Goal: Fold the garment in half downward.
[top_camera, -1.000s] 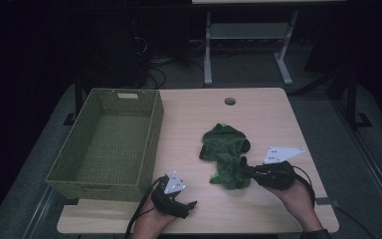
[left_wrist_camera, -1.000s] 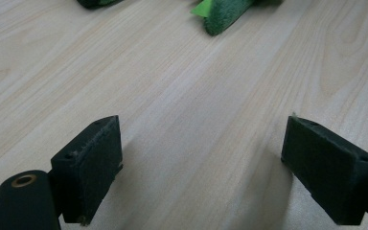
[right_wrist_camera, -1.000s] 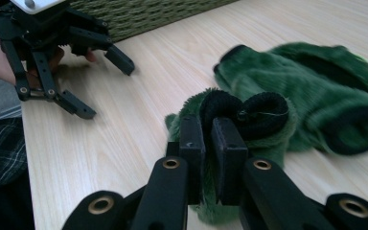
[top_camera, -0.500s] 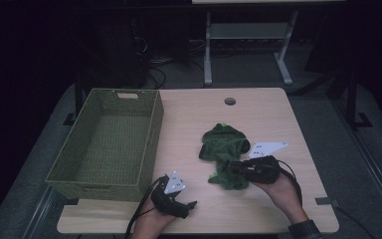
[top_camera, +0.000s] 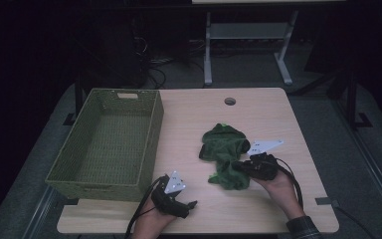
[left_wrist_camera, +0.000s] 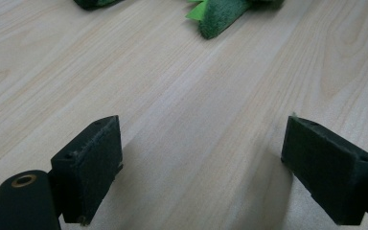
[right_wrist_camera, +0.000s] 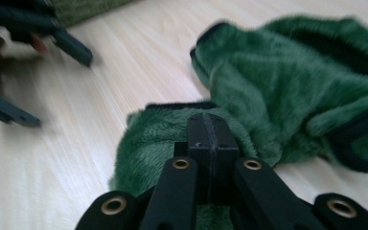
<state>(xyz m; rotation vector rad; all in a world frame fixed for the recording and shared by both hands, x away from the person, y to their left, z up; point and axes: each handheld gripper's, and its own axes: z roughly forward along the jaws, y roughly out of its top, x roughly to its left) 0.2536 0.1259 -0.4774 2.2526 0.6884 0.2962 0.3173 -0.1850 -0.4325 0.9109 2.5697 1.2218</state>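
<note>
A crumpled green fleece cloth (top_camera: 224,144) lies on the wooden table (top_camera: 204,109), right of centre. My right gripper (top_camera: 239,168) points left with its tips on the cloth's near lobe. In the right gripper view its jaws (right_wrist_camera: 210,120) have just been closing: the pads meet face to face over the cloth (right_wrist_camera: 278,81), and no fleece shows between them. My left gripper (top_camera: 190,200) rests near the table's front edge, left of the cloth. Its fingers (left_wrist_camera: 93,163) stand wide open over bare wood, with the cloth's edge (left_wrist_camera: 220,19) farther off.
A green woven basket (top_camera: 151,134) with nothing in it takes up the left of the table. A round cable hole (top_camera: 230,101) sits near the far edge. A dark floor and a metal frame (top_camera: 248,35) lie behind the table.
My right gripper has moved left and down onto the cloth's near part. The left gripper has stayed put.
</note>
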